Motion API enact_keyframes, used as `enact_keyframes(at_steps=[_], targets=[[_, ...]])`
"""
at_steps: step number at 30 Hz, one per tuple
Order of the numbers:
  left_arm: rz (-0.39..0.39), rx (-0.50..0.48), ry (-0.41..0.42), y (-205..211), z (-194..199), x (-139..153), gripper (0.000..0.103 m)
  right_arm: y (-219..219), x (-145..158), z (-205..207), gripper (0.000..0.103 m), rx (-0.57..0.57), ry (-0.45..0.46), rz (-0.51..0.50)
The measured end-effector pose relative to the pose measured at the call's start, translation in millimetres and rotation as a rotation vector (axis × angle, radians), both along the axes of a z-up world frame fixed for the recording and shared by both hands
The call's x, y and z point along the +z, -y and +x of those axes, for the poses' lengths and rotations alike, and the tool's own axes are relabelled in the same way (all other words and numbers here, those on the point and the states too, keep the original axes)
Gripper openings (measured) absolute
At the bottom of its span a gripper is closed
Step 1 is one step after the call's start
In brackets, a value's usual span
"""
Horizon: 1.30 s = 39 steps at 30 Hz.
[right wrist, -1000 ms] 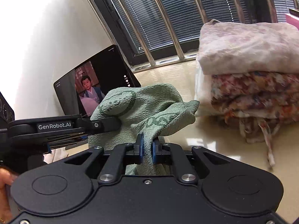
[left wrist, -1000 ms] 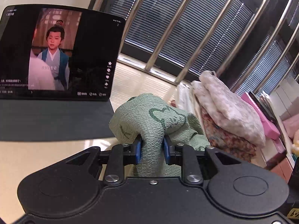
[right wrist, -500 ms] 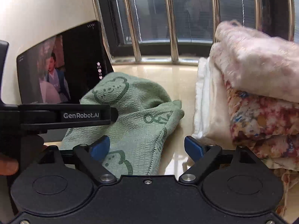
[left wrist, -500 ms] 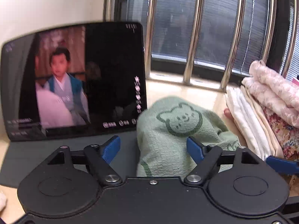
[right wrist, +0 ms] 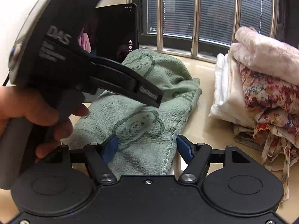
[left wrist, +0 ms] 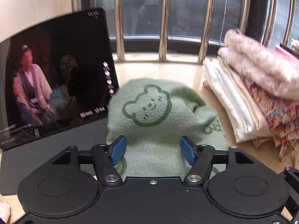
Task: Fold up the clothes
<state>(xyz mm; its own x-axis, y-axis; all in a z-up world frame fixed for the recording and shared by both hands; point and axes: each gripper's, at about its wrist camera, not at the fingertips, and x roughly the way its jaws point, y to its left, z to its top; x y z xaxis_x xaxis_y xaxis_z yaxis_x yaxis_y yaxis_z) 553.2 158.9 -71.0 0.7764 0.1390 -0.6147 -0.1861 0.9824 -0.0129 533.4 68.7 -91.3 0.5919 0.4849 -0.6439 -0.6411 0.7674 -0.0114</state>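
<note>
Green bear-print towel (left wrist: 155,123) lying folded on the sill, both grippers spread above it.

Left of the towel a tablet (left wrist: 56,78) stands playing video; left gripper (left wrist: 153,150) and right gripper (right wrist: 146,148) gape empty over its near end; right of the towel sits a stack of folded clothes (right wrist: 261,85), partly cut off.

The left claw (right wrist: 149,97) hides part of the tablet (right wrist: 119,31).

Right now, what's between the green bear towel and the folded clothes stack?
Nothing: a bare strip of glossy beige tabletop separates the green towel from the folded stack. The right wrist view shows it clearest.
</note>
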Motion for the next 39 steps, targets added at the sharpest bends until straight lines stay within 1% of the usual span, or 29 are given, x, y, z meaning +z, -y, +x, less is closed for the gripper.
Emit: enact_keyframes(at_steps=[1, 2, 3, 4, 5, 6, 9, 11, 12, 14, 16, 18, 20, 21, 22, 24, 26, 28, 30, 32, 34, 35, 39], targets=[[0.002, 0.016, 0.068, -1, -16, 10, 0.08, 9, 7, -8, 0.08, 0.001, 0.017, 0.027], [0.005, 0.034, 0.13, 0, -34, 21, 0.098, 18, 15, -16, 0.085, 0.002, 0.035, 0.053], [0.008, 0.047, 0.184, 3, -53, 30, 0.103, 27, 22, -24, 0.091, 0.003, 0.052, 0.08], [0.015, 0.037, 0.221, 7, -74, 38, 0.103, 39, 30, -36, 0.095, 0.008, 0.07, 0.104], [0.021, 0.025, 0.257, 11, -95, 46, 0.103, 53, 39, -53, 0.101, 0.019, 0.089, 0.126], [0.029, -0.02, 0.274, 18, -123, 54, 0.103, 69, 48, -69, 0.102, 0.031, 0.106, 0.142], [0.059, -0.137, 0.264, 38, -204, 65, 0.103, 130, 69, -125, 0.103, 0.075, 0.149, 0.152], [0.049, -0.189, 0.253, 42, -266, 64, 0.103, 165, 78, -174, 0.103, 0.084, 0.172, 0.127], [0.036, -0.199, 0.239, 46, -292, 60, 0.103, 180, 80, -198, 0.103, 0.079, 0.178, 0.111], [0.011, -0.204, 0.196, 58, -342, 51, 0.103, 207, 82, -238, 0.103, 0.035, 0.154, 0.065], [0.021, -0.177, 0.134, 75, -379, 39, 0.103, 229, 77, -274, 0.103, -0.022, 0.118, 0.012], [0.033, -0.151, 0.073, 95, -407, 30, 0.103, 246, 74, -304, 0.103, -0.106, 0.035, -0.006], [0.053, -0.185, 0.049, 114, -432, 23, 0.103, 262, 70, -326, 0.103, -0.167, -0.044, 0.027], [0.063, -0.202, 0.037, 123, -444, 20, 0.103, 269, 67, -332, 0.103, -0.186, -0.074, 0.046], [0.066, -0.215, 0.024, 129, -452, 19, 0.103, 275, 67, -339, 0.103, -0.199, -0.084, 0.061], [-0.019, -0.229, 0.008, 132, -460, 21, 0.103, 284, 68, -351, 0.103, -0.225, -0.08, 0.099], [-0.082, -0.215, 0.014, 134, -470, 23, 0.103, 293, 70, -363, 0.103, -0.249, -0.074, 0.144], [-0.142, -0.202, 0.02, 136, -480, 24, 0.103, 301, 72, -375, 0.103, -0.266, -0.062, 0.212], [-0.149, -0.203, 0.051, 141, -490, 29, 0.103, 309, 70, -382, 0.103, -0.265, -0.084, 0.3], [-0.145, -0.199, 0.072, 144, -498, 33, 0.103, 317, 66, -386, 0.103, -0.263, -0.143, 0.378], [-0.138, -0.206, 0.093, 147, -504, 38, 0.103, 320, 66, -389, 0.103, -0.268, -0.178, 0.388], [-0.134, -0.209, 0.103, 148, -507, 41, 0.103, 321, 67, -392, 0.103, -0.269, -0.181, 0.387], [-0.13, -0.223, 0.13, 152, -514, 49, 0.103, 323, 77, -405, 0.103, -0.269, -0.125, 0.39]])
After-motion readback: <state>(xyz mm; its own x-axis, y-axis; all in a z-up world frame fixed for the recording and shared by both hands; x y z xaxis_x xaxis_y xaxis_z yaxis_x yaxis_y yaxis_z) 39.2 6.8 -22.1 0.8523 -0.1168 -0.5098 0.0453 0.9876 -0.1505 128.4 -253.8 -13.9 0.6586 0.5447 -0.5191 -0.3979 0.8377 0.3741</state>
